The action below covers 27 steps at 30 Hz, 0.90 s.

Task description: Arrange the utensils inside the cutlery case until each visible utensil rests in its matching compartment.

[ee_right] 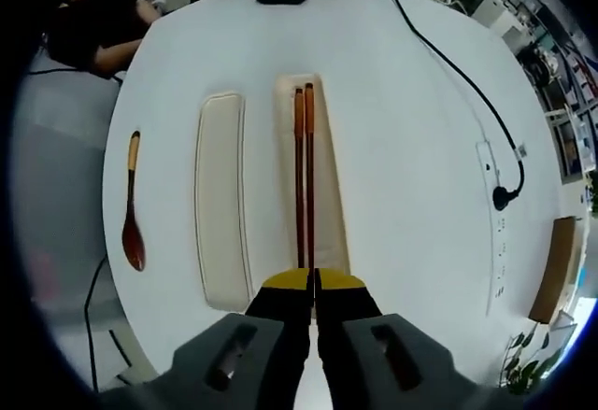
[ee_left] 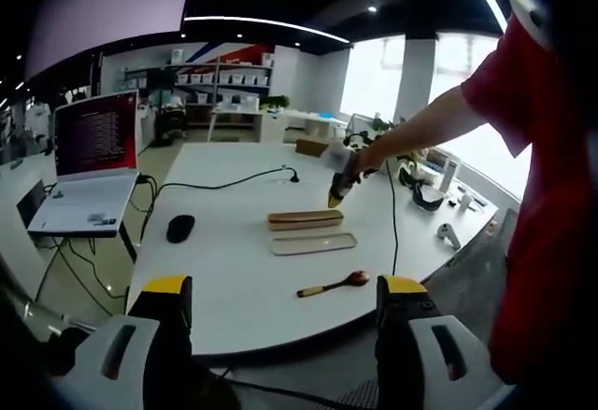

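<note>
Your chopsticks [ee_right: 305,172] lie lengthwise in the open cutlery case [ee_right: 332,195] on the white bench [ee_right: 411,148], their near ends pinched between your right tongs [ee_right: 314,284], which are clenched on them. The case's lid [ee_right: 221,205] rests just beside it, and the wooden spoon [ee_right: 133,205] lies apart near the bench edge. Your left tongs [ee_left: 283,290] hang released, short of the bench.

Open laptop [ee_left: 89,162], black mouse [ee_left: 180,228], black cable [ee_right: 462,74] on the white table [ee_left: 234,284]
</note>
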Available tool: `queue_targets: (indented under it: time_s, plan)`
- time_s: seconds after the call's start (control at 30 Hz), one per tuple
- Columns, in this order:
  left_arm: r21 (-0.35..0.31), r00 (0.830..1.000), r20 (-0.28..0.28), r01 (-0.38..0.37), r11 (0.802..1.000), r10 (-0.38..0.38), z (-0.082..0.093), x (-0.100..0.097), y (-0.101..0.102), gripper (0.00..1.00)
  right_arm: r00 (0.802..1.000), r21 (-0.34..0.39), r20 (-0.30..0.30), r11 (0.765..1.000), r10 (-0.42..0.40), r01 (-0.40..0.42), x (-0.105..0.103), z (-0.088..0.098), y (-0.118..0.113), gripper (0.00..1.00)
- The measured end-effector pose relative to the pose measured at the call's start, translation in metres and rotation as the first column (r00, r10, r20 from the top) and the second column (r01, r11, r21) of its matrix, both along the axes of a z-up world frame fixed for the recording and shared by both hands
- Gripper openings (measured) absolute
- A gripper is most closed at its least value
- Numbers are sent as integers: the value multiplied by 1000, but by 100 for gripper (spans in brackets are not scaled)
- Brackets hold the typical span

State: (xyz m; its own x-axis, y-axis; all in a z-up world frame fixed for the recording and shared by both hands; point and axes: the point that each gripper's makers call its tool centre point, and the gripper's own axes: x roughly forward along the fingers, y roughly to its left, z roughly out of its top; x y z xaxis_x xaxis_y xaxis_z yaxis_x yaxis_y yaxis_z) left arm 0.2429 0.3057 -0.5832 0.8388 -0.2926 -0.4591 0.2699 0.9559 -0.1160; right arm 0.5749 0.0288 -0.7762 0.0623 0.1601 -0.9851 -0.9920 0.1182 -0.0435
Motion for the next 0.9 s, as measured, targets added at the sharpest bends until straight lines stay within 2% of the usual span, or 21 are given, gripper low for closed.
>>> queue_targets:
  time_s: [0.43, 0.9]
  plan:
    - [7, 1000, -16, 7, 1000, -7, -4, 3, -4, 82, 999, -38, -37, 999, 14, -15, -14, -14, -18, 0]
    - [10, 999, -33, 8, 1000, -7, -8, 4, -6, 82, 998, -72, -53, 997, 24, -28, -18, -27, -25, 0]
